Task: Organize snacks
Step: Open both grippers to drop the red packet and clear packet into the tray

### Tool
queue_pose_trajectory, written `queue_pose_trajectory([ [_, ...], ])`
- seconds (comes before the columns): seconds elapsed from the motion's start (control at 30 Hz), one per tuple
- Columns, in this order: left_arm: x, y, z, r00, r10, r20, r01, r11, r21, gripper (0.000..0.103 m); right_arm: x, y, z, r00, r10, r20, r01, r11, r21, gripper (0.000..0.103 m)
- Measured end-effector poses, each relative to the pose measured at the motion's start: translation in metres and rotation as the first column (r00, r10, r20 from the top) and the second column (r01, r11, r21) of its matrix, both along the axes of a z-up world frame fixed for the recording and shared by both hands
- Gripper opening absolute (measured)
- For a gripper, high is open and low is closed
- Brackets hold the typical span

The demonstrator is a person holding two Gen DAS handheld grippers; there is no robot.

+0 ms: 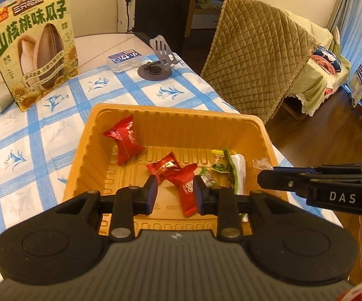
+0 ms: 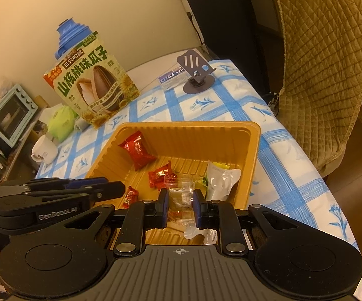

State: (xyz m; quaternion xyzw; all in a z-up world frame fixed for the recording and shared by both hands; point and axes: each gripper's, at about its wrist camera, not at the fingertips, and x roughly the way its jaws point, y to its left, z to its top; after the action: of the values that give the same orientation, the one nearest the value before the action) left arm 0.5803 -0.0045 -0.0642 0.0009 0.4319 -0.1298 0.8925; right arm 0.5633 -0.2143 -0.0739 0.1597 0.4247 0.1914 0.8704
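Hovering over the tray (image 1: 231, 121), left hand-held gripper (image 1: 175, 192) is parting around a light, crinkly red candy (image 1: 184, 188); right hand-held gripper (image 2: 180, 207) is pinching a slippery clear wrapper (image 2: 184, 195).

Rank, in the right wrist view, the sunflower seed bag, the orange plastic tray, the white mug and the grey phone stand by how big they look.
1. orange plastic tray
2. sunflower seed bag
3 and 4. white mug and grey phone stand: alike; the stand sits farther back, so unsure.
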Motion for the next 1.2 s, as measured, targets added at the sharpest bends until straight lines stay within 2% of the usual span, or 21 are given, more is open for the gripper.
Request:
queue_pose_trajectory([
  [0.57, -0.004, 0.034, 0.006, 0.999, 0.047, 0.007, -0.047, 0.999, 0.000, 0.028, 0.017, 0.044, -0.006, 0.997, 0.074, -0.013, -0.074, 0.997, 0.008, 0.020],
  [0.73, -0.008, 0.044, 0.008, 0.998, 0.065, 0.013, -0.064, 0.998, -0.003, 0.033, 0.025, 0.055, -0.007, 0.998, 0.061, -0.012, -0.061, 0.998, 0.033, 0.021],
  [0.77, -0.009, 0.046, 0.009, 0.998, 0.068, 0.013, -0.068, 0.998, -0.003, 0.033, 0.026, 0.056, -0.007, 0.998, 0.056, -0.012, -0.055, 0.998, 0.043, 0.023],
  [0.83, -0.011, 0.050, 0.010, 0.997, 0.075, 0.015, -0.075, 0.997, -0.005, 0.035, 0.026, 0.057, -0.005, 0.999, 0.048, -0.003, -0.048, 0.997, 0.055, 0.040],
  [0.87, -0.012, 0.051, 0.010, 0.997, 0.078, 0.015, -0.078, 0.997, -0.006, 0.037, 0.026, 0.056, -0.003, 0.999, 0.041, 0.006, -0.041, 0.997, 0.058, 0.054],
  [0.9, -0.013, 0.053, 0.011, 0.997, 0.081, 0.015, -0.081, 0.997, -0.007, 0.038, 0.025, 0.056, -0.002, 0.999, 0.031, 0.016, -0.032, 0.998, 0.059, 0.058],
  [1.03, -0.019, 0.055, 0.014, 0.996, 0.081, 0.024, -0.081, 0.997, -0.014, 0.051, 0.024, 0.053, 0.001, 1.000, -0.003, 0.003, 0.003, 0.999, 0.040, 0.060],
  [1.1, -0.022, 0.054, 0.015, 0.997, 0.078, 0.028, -0.078, 0.997, -0.015, 0.054, 0.021, 0.050, 0.002, 1.000, -0.022, 0.003, 0.022, 0.999, 0.029, 0.068],
  [1.2, -0.026, 0.052, 0.018, 0.997, 0.076, 0.035, -0.075, 0.997, -0.012, 0.058, 0.016, 0.044, 0.003, 0.999, -0.044, 0.001, 0.044, 0.999, 0.014, 0.073],
])
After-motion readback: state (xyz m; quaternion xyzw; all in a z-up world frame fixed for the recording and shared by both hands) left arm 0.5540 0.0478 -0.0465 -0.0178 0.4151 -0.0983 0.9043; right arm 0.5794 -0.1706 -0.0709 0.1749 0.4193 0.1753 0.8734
